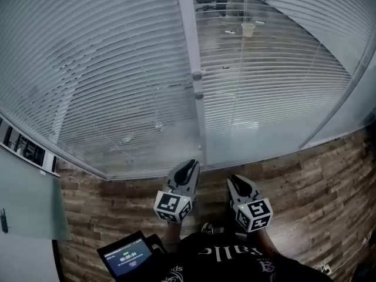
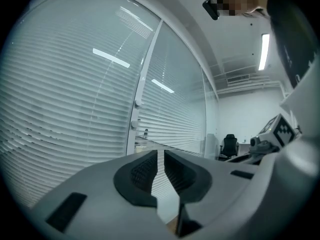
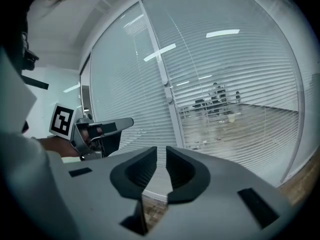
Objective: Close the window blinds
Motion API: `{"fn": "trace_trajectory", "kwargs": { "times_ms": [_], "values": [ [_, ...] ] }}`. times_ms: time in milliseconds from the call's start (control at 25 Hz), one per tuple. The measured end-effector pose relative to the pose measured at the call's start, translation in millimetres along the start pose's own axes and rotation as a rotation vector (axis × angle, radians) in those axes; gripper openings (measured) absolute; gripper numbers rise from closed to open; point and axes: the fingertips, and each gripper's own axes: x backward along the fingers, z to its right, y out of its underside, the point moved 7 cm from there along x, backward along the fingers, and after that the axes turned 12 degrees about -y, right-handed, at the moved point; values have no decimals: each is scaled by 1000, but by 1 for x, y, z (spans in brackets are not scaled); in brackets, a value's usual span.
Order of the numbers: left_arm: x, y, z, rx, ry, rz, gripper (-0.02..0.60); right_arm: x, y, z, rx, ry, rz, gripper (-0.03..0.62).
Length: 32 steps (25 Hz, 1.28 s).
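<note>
**Around the frame post**

A pale upright frame post (image 1: 189,51) carries two round knobs (image 1: 197,76). Wood-plank floor (image 1: 329,181) spreads out from its foot. A small lit screen (image 1: 126,256) sits low to its left. A black office chair (image 2: 228,145) stands well off to its right.

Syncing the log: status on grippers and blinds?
Left gripper, right gripper: jaws slightly apart, empty. Right blind slats open, left blind nearly shut. Nothing in the way.
</note>
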Motion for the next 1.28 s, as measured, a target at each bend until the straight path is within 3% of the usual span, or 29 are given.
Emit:
{"fn": "trace_trajectory", "kwargs": {
  "times_ms": [240, 400, 520, 600, 840, 920, 960, 1000, 1040, 1080, 1120, 1240, 1280],
  "values": [
    [-72, -13, -11, -28, -135, 20, 103, -44, -31, 67, 55, -125, -21, 67],
    [-128, -38, -21, -147, -268, 24, 120, -59, -60, 113, 83, -183, -25, 67],
    [-168, -59, -31, -353, -371, -2, 121, -68, -71, 140, 94, -225, -38, 67],
    [-190, -67, -33, -527, -409, -43, 160, -77, -70, 153, 103, -261, -55, 67],
    [-239, -63, -36, -1025, -428, -236, 163, -102, -79, 179, 110, -341, -73, 67],
    [-243, -61, -36, -1128, -465, -254, 163, -106, -80, 185, 110, -358, -77, 67],
    [-243, -62, -36, -1128, -487, -245, 144, -108, -79, 188, 109, -364, -80, 67],
    [-242, -63, -37, -1083, -506, -229, 132, -109, -78, 191, 107, -367, -83, 67],
    [-241, -63, -39, -985, -521, -205, 132, -109, -78, 195, 105, -368, -87, 67],
    [-239, -62, -41, -828, -531, -169, 129, -109, -77, 199, 103, -366, -91, 67],
    [-238, -62, -44, -605, -533, -119, 127, -110, -77, 203, 100, -362, -94, 67],
    [-234, -57, -52, 273, -462, 96, 126, -111, -77, 213, 82, -353, -91, 67],
    [-234, -53, -52, 528, -420, 163, 126, -111, -78, 215, 75, -353, -88, 67]
  ]
}}
